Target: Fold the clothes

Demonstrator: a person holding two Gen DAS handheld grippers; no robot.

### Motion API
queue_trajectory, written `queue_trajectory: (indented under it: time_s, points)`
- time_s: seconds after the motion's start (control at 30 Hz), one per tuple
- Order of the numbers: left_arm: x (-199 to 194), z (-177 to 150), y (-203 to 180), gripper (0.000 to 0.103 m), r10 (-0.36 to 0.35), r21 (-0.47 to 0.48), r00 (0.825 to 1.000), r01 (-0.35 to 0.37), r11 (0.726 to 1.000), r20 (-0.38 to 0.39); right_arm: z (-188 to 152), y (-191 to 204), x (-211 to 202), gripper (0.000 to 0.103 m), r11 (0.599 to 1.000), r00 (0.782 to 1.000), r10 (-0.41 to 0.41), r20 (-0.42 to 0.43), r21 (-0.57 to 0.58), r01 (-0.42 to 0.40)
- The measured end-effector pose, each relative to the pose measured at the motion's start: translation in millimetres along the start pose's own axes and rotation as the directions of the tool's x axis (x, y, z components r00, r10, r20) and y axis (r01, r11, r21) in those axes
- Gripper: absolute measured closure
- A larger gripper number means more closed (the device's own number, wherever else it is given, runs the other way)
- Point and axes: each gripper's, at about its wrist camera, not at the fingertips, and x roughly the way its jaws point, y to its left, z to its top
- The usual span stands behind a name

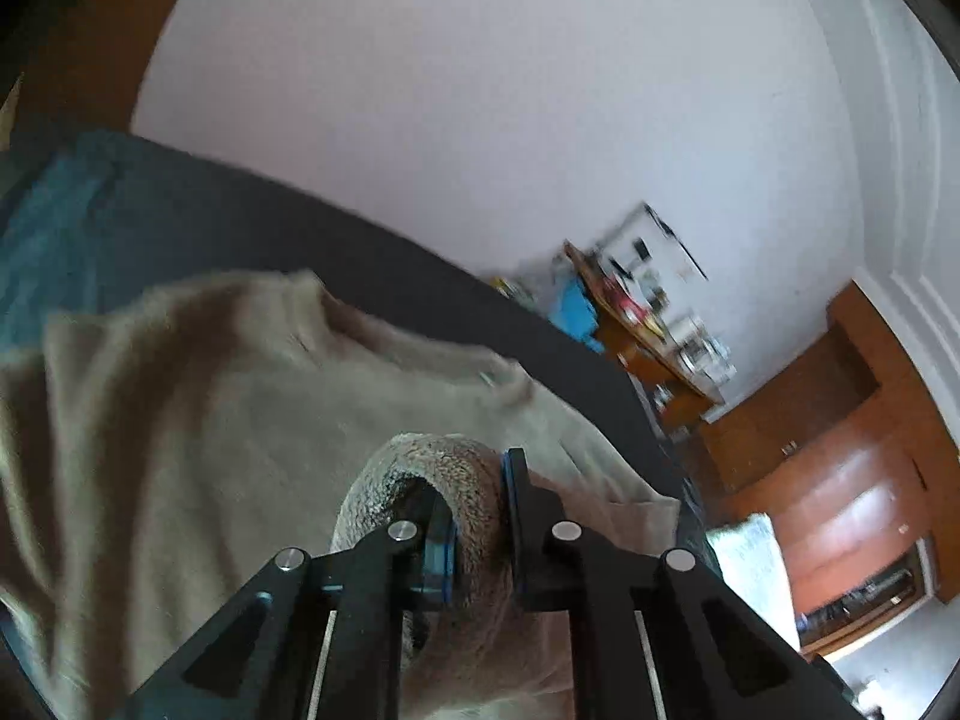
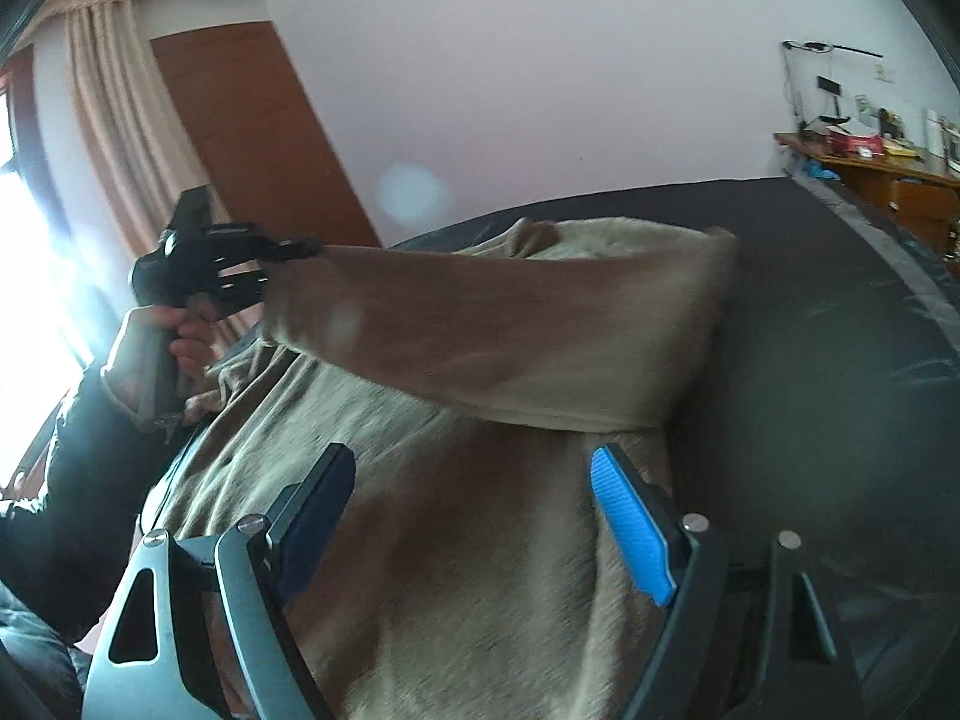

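A tan, fleecy, long-sleeved sweater (image 2: pixel 492 540) lies spread across the dark grey bed cover (image 2: pixel 810 330), and the whole scene reads from that sweater outward. The left gripper (image 1: pixel 477 531) is clamped on the sweater's cuff (image 1: pixel 456 480), a rolled tube of fuzzy fabric pinched between its black jaws. From the other side, the sleeve (image 2: pixel 480 330) is drawn taut and lifted across the sweater's body, running from the shoulder fold near the far side to the gripper held in the person's hand (image 2: pixel 162 348) by the bright window. My guess is that the sleeve is held high so it can be carried over the chest and laid flat as a fold.

The right gripper (image 2: pixel 480 516) hovers over the sweater's lower body with its blue-padded fingers (image 2: pixel 630 528) spread wide, gripping nothing; it looks ready to pin or take the hem.

Beyond the sweater's far edge stands a cluttered wooden desk (image 2: pixel 870 168). I see no basket or bin for clothes.
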Motion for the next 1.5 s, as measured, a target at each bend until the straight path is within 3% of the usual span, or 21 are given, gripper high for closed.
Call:
queue_trajectory:
  time_s: [0.2, 0.33, 0.4, 0.57, 0.67, 0.8, 0.87, 0.97, 1.07, 1.23, 1.4, 1.5]
  points:
    - [-20.1, 13.9, 47.2, 0.090, 0.072, -0.073, 0.996, -0.067, 0.995, 0.057, 21.4, -9.0, 7.9, 0.019, 0.997, 0.998, -0.066, -0.023, -0.035, 0.065]
    - [-21.0, 7.2, 77.4, 0.090, 0.150, -0.088, 0.988, -0.147, 0.985, 0.022, 37.8, -6.6, 24.3, 0.019, 0.982, 0.987, -0.149, -0.062, -0.125, 0.141]
    - [-18.0, 1.1, 86.0, 0.090, 0.156, -0.092, 0.988, -0.155, 0.984, 0.004, 43.5, -8.0, 38.8, 0.019, 0.968, 0.975, -0.199, -0.097, -0.172, 0.181]
    - [0.6, -9.0, 97.0, 0.090, 0.172, -0.100, 0.984, -0.175, 0.979, -0.041, 49.9, -16.7, 87.6, 0.019, 0.933, 0.933, -0.301, -0.198, -0.261, 0.246]
    - [11.0, -11.0, 99.1, 0.090, 0.173, -0.099, 0.983, -0.178, 0.979, -0.058, 52.5, -19.0, 118.5, 0.019, 0.891, 0.898, -0.387, -0.211, -0.337, 0.304]
    - [19.4, -11.4, 98.5, 0.090, 0.182, -0.088, 0.981, -0.188, 0.978, -0.069, 56.1, -27.0, 148.0, 0.019, 0.786, 0.831, -0.538, -0.140, -0.439, 0.435]
    - [20.9, -11.9, 99.4, 0.090, 0.184, -0.089, 0.981, -0.190, 0.978, -0.067, 59.2, -39.3, 145.4, 0.019, 0.774, 0.813, -0.573, -0.104, -0.396, 0.495]
    - [22.7, -14.0, 105.0, 0.090, 0.185, -0.106, 0.980, -0.192, 0.976, -0.070, 58.7, -66.3, 123.1, 0.019, 0.837, 0.841, -0.530, -0.112, -0.227, 0.497]
    - [30.0, -17.9, 113.6, 0.090, 0.186, -0.117, 0.977, -0.198, 0.973, -0.103, 48.4, -86.8, 112.8, 0.019, 0.852, 0.840, -0.521, -0.153, -0.159, 0.500]
    - [35.7, -21.2, 119.6, 0.090, 0.184, -0.122, 0.975, -0.199, 0.972, -0.126, 41.5, -79.6, 103.9, 0.019, 0.896, 0.876, -0.436, -0.207, -0.192, 0.401]
    - [36.8, -20.5, 120.2, 0.090, 0.181, -0.123, 0.975, -0.197, 0.973, -0.132, 67.6, -63.3, 77.5, 0.018, 0.961, 0.953, -0.246, -0.179, -0.173, 0.216]
    - [36.9, -19.8, 118.8, 0.090, 0.180, -0.123, 0.975, -0.197, 0.973, -0.134, 90.3, -62.4, 80.8, 0.018, 0.972, 0.968, -0.210, -0.137, -0.134, 0.191]
